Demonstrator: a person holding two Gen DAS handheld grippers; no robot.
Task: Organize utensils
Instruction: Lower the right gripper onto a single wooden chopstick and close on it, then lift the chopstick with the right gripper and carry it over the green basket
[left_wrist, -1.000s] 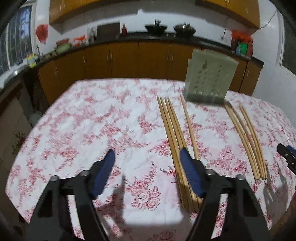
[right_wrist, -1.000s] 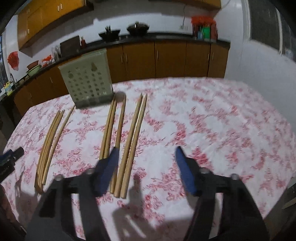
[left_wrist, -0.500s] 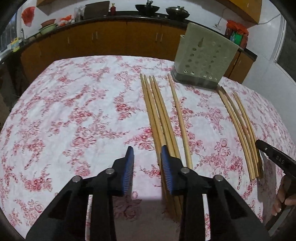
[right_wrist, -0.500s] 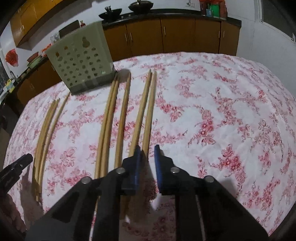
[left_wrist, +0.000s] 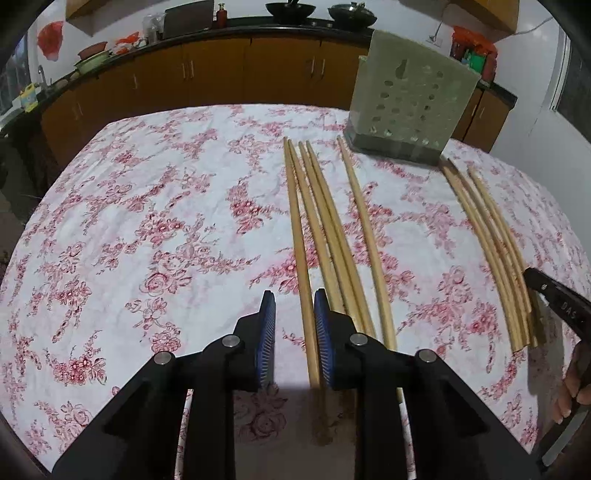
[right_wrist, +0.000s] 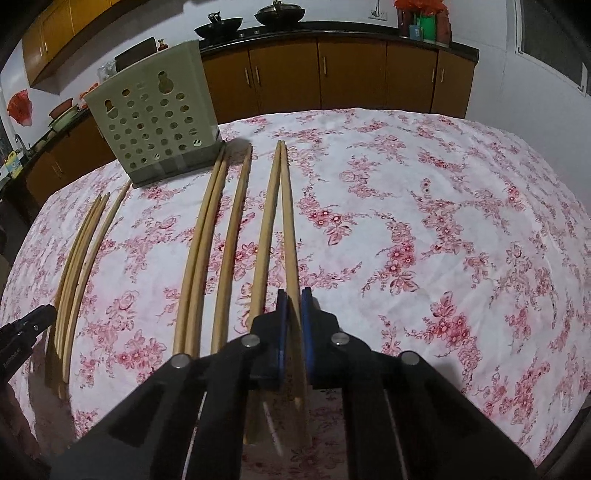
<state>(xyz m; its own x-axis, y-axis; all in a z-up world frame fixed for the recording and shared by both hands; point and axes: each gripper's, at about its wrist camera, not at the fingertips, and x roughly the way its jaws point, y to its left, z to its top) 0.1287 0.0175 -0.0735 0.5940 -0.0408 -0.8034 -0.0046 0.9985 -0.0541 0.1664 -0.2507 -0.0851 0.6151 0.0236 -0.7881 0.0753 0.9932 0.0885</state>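
Several long wooden chopsticks lie side by side on the floral tablecloth, pointing toward a green perforated utensil holder (left_wrist: 410, 99) (right_wrist: 155, 118) at the back. My left gripper (left_wrist: 293, 295) is low over the near end of the leftmost chopstick (left_wrist: 295, 221). Its jaws are closing around the stick, and a gap still shows beside the left pad. My right gripper (right_wrist: 293, 291) is shut on the rightmost chopstick (right_wrist: 288, 206), both blue pads pressing its near end. One black finger (left_wrist: 554, 302) of the right gripper shows in the left wrist view beside another bundle of chopsticks (left_wrist: 491, 251).
The table (right_wrist: 443, 221) wears a white cloth with red flowers and drops off at its rounded edges. Brown kitchen cabinets (left_wrist: 221, 74) and a dark counter with woks run along the back wall. A person's hand (left_wrist: 576, 384) shows at the right edge.
Both grippers came down and forward over the chopsticks' near ends. Their jaws went from wide to narrow: the right closed on the rightmost chopstick, the left drew in around the leftmost one.
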